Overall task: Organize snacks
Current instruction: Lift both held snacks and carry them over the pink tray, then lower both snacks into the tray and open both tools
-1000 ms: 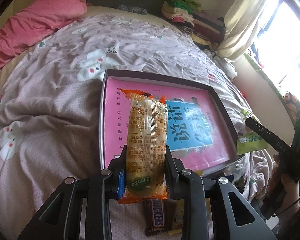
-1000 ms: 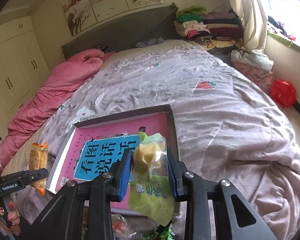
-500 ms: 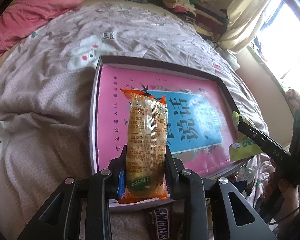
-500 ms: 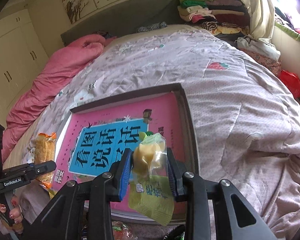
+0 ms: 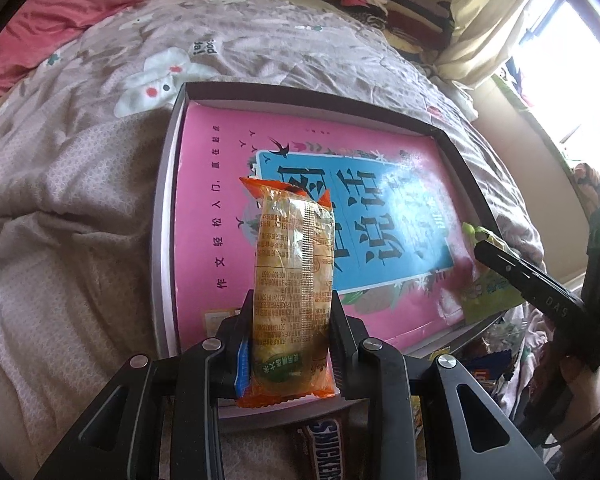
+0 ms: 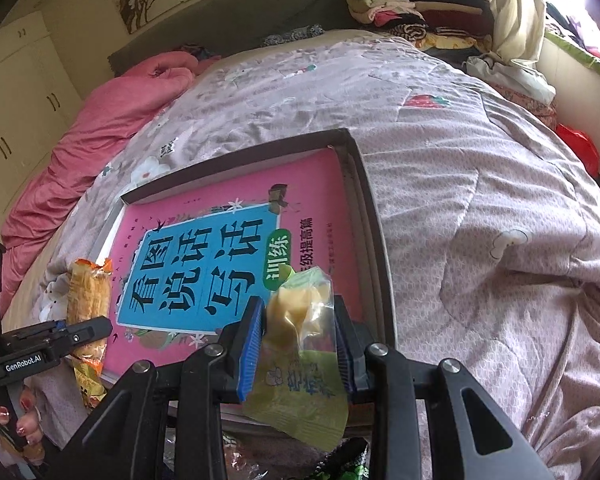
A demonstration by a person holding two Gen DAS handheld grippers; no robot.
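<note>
Nearest in our left wrist view, a Snickers bar [image 5: 327, 446] lies on the bedding below the left gripper [image 5: 291, 328], its white lettering plain to read. That gripper is clamped on the lower half of an orange-ended cake packet [image 5: 291, 292], held upright over the near edge of the shallow box [image 5: 165, 216]; fine print covers the clear film, too small to read, with a green oval label near the bottom seam. We judge it light and soft, the film slick and crinkly, the cake inside easily crushed, so a grip across the filled middle suits better than the flat seal. Our right gripper [image 6: 296, 344] is closed on a green snack pouch [image 6: 300, 364], pinching the clear upper part where pale yellow pieces sit; the printed tail hangs loose below, its characters not legible. Also light and limp, we think, and apt to slide in the pads. Farther on, the box holds a pink book [image 6: 236, 256] with large Chinese characters on a blue panel. Beyond lies the quilt [image 6: 480, 200], rabbit-printed.
</note>
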